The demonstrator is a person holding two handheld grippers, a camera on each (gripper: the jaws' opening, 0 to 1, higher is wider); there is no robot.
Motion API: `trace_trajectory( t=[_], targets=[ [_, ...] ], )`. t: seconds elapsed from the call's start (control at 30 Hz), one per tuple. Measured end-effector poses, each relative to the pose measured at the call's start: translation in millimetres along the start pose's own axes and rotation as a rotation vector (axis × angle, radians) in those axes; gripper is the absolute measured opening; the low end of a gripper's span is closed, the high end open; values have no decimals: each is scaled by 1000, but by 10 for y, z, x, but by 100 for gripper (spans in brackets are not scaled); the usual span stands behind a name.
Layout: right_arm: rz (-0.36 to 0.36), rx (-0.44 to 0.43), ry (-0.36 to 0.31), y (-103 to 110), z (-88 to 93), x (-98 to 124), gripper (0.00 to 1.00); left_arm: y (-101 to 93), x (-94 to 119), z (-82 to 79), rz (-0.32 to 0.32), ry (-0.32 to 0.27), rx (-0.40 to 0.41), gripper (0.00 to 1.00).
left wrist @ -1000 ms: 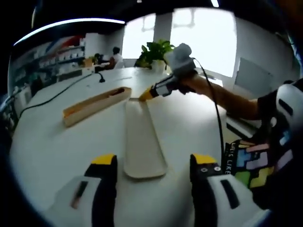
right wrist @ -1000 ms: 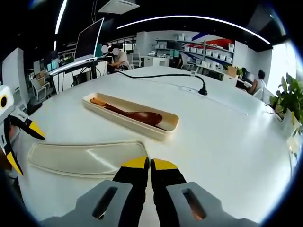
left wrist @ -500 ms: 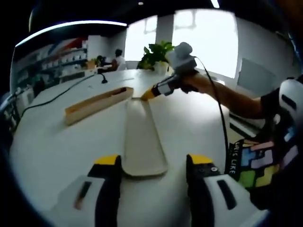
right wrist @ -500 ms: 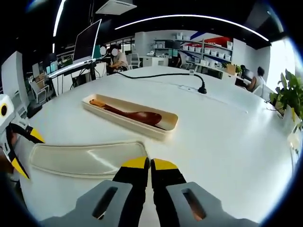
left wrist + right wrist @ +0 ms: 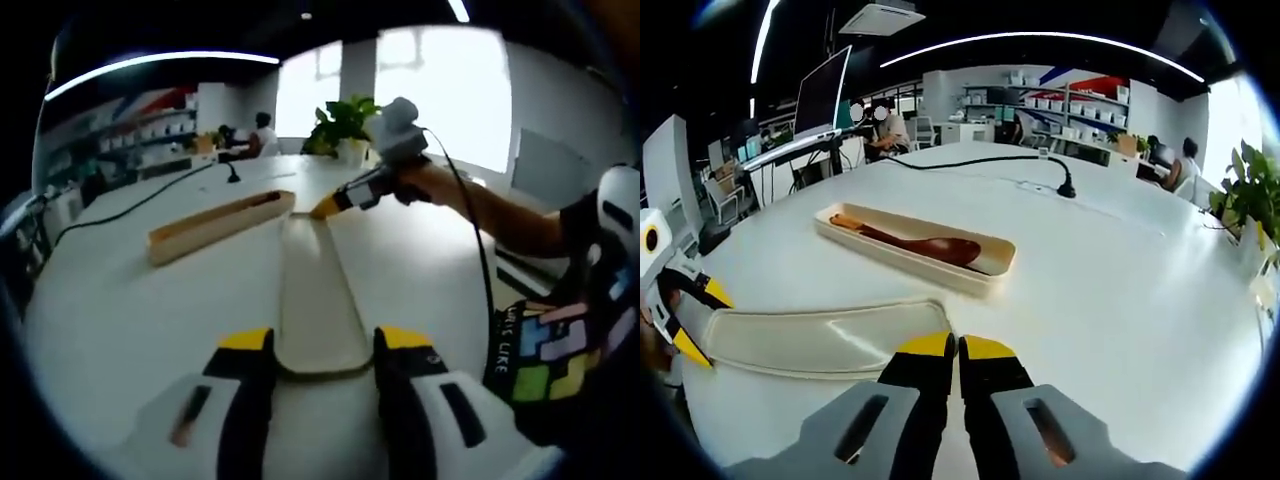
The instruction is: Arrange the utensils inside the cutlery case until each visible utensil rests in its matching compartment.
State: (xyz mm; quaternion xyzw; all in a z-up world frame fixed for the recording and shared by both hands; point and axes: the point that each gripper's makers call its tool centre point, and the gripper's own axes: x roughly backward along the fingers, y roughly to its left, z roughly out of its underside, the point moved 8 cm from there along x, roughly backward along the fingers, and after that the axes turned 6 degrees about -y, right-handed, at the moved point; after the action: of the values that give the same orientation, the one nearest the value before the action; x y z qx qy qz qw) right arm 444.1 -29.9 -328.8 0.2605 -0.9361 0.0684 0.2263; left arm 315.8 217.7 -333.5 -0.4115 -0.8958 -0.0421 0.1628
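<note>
A long cream cutlery case lies on the white table with a dark wooden spoon inside it. In front of it lies a flat cream lid. My right gripper is shut, tips together right at the lid's one end, with nothing seen between them. In the left gripper view the lid runs away from me, and my left gripper stands open with a jaw on each side of its near end. The right gripper points at the far end, with the case to its left.
A black cable with a plug crosses the far table. A potted plant stands at the table's edge by the windows. A monitor, desks, shelves and seated people lie beyond. The person's arm reaches in from the right.
My left gripper has moved forward to the lid's near end and its jaws have drawn closer together. The right gripper, lid, case and spoon have stayed put.
</note>
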Motion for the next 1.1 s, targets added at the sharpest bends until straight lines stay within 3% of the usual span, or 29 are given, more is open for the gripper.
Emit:
trace_trajectory(
  t=[0.2,0.3,0.43,0.47,0.53,0.67,0.77,0.9,1.1],
  targets=[
    [-37,67,-27,-6,11,14,1,-15,-9,18,1,16,-47,42],
    [-66,162,-46,-25,-26,-6,2,-16,-8,16,3,15,-53,42],
    [-80,173,-48,-13,-2,29,3,-12,-5,28,3,19,-67,42],
    [-90,214,-54,-15,-9,36,6,-14,-6,31,3,19,-68,42],
    [-77,213,-44,-6,-18,74,15,-14,-9,37,4,19,-69,42],
    [-100,276,-57,43,-88,151,20,-13,-19,38,5,16,-85,42],
    [-162,359,-81,91,-247,134,23,-10,-28,33,6,15,-98,42],
    [-269,560,-112,290,-418,169,24,-13,-39,22,4,14,-122,42],
    [-493,804,-17,589,-520,129,24,-9,-36,2,7,15,-163,42]
  ],
)
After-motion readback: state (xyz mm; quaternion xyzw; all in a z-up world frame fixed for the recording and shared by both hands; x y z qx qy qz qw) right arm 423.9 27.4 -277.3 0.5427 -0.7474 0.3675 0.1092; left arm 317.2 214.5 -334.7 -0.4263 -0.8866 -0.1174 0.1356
